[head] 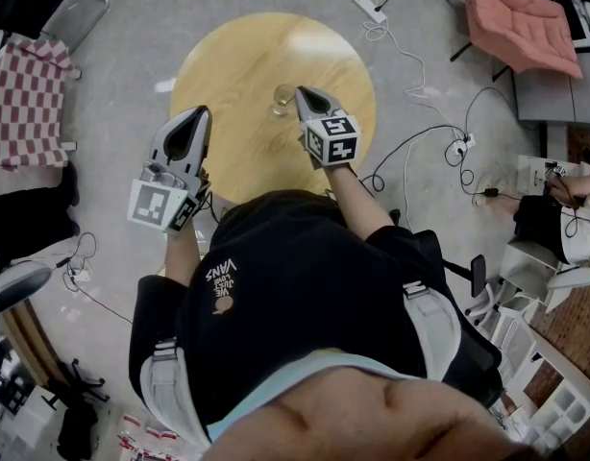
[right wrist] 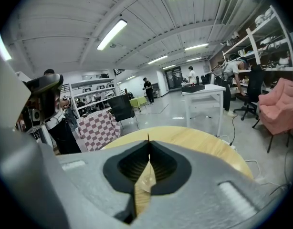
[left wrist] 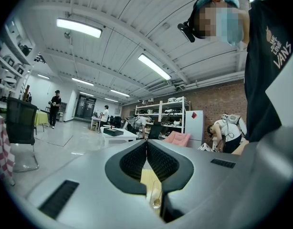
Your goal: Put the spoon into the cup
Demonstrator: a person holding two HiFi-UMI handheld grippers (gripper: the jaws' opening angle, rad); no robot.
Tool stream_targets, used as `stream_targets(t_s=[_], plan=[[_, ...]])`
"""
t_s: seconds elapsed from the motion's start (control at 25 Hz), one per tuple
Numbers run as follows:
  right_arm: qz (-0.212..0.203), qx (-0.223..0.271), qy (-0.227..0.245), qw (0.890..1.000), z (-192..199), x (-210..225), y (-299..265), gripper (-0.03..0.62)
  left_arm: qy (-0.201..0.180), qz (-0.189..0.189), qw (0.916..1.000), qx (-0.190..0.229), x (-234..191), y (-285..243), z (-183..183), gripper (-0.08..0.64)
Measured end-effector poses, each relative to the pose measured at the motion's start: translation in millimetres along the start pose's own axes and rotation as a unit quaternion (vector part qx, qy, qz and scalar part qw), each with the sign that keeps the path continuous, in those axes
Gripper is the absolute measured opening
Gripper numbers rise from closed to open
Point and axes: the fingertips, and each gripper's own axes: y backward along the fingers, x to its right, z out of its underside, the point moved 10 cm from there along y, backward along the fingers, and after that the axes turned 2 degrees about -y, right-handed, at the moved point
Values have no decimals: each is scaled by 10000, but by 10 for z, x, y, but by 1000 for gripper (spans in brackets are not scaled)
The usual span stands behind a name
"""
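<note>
The cup (head: 283,99) stands upright near the middle of the round bench (head: 233,60). Just right of the cup hovers the right hand-held gripper (head: 301,91), jaws pressed together and empty. Left of the cup, nearer the person, is the left hand-held gripper (head: 203,111), likewise closed on nothing. The spoon cannot be made out.

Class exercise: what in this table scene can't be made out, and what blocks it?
Spoon: seen in no view; in the head view the right gripper covers table beside the cup.
Cup's contents: too small in the head view; the left gripper view shows only a sliver between its jaws.
Table's near edge: hidden by the person's torso, head view.
</note>
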Motion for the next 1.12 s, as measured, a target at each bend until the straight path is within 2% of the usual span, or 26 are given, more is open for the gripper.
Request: stream_targets(t_s=[0.12, 0.28, 1.08, 1.12], plan=[[18, 14, 5, 10000, 1, -7, -13, 0, 28, -4, 10000, -27, 5, 5, -28, -2], [55, 27, 32, 10000, -1, -15, -12, 0, -128, 15, 9999, 87, -53, 47, 64, -2], [115, 80, -96, 9999, -2, -17, -35, 5, -156, 26, 9998, 108, -34, 86, 56, -2], [117, 60, -114, 9998, 2, -9, -41, 27, -157, 27, 9998, 92, -33, 80, 57, -2]])
